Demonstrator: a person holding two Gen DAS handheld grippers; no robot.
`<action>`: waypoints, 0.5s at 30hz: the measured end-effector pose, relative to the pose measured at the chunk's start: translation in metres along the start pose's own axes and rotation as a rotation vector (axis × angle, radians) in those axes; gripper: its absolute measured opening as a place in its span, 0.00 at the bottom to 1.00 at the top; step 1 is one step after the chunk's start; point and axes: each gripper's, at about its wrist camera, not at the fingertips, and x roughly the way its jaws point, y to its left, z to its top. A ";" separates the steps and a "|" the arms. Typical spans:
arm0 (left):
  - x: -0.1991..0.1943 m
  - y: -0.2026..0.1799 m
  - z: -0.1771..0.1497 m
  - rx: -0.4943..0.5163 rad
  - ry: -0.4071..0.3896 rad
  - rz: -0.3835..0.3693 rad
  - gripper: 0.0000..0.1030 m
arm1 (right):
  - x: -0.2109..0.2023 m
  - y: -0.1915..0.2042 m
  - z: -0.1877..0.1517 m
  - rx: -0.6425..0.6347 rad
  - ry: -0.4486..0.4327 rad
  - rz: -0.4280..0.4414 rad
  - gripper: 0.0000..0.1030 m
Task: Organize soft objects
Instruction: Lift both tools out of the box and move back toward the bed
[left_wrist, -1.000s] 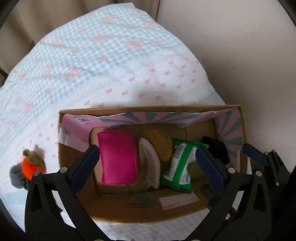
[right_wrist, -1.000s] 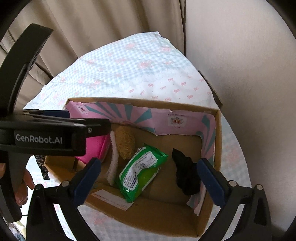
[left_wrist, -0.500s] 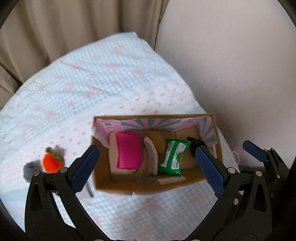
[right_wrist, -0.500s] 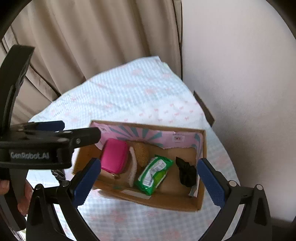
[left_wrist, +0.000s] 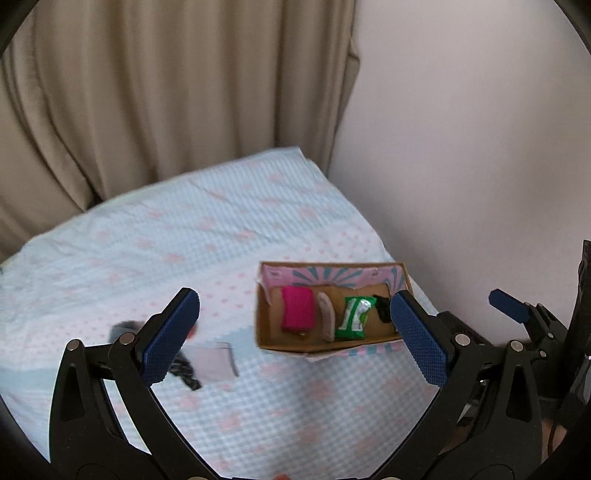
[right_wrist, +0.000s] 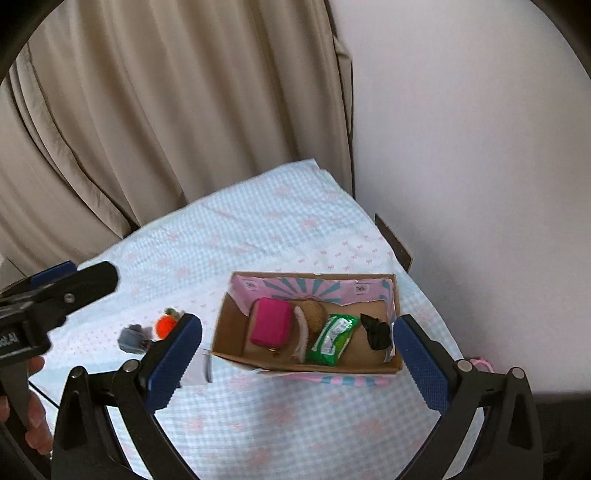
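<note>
A cardboard box (right_wrist: 231, 321) (left_wrist: 263, 325) with a pink striped lining sits on the checked cloth. Inside lie a pink pouch (right_wrist: 271, 321) (left_wrist: 297, 308), a white pad stack (right_wrist: 301, 338), a brown round puff (right_wrist: 314, 312), a green wipes pack (right_wrist: 334, 339) (left_wrist: 352, 319) and a black cloth (right_wrist: 376, 332). My left gripper (left_wrist: 295, 332) is open and empty, high above the cloth. My right gripper (right_wrist: 297, 360) is open and empty, high above the box. An orange plush (right_wrist: 166, 325) and a grey soft item (right_wrist: 131, 338) lie left of the box.
A small white packet (left_wrist: 216, 363) and a dark patterned item (left_wrist: 183, 369) lie on the cloth left of the box. Beige curtains (right_wrist: 166, 110) hang behind the bed and a pale wall (right_wrist: 480, 147) is at the right. The left gripper shows in the right wrist view (right_wrist: 55, 295).
Both grippers have pulled up and back from the box, so the box looks much smaller. Both stay open and empty. The box contents have not moved.
</note>
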 end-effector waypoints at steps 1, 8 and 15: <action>-0.011 0.005 -0.002 0.001 -0.017 0.006 1.00 | -0.007 0.004 -0.002 0.004 -0.011 -0.005 1.00; -0.076 0.052 -0.026 -0.011 -0.092 0.019 1.00 | -0.058 0.048 -0.021 -0.010 -0.107 -0.067 1.00; -0.108 0.113 -0.054 -0.015 -0.097 -0.004 1.00 | -0.089 0.105 -0.043 0.019 -0.164 -0.097 1.00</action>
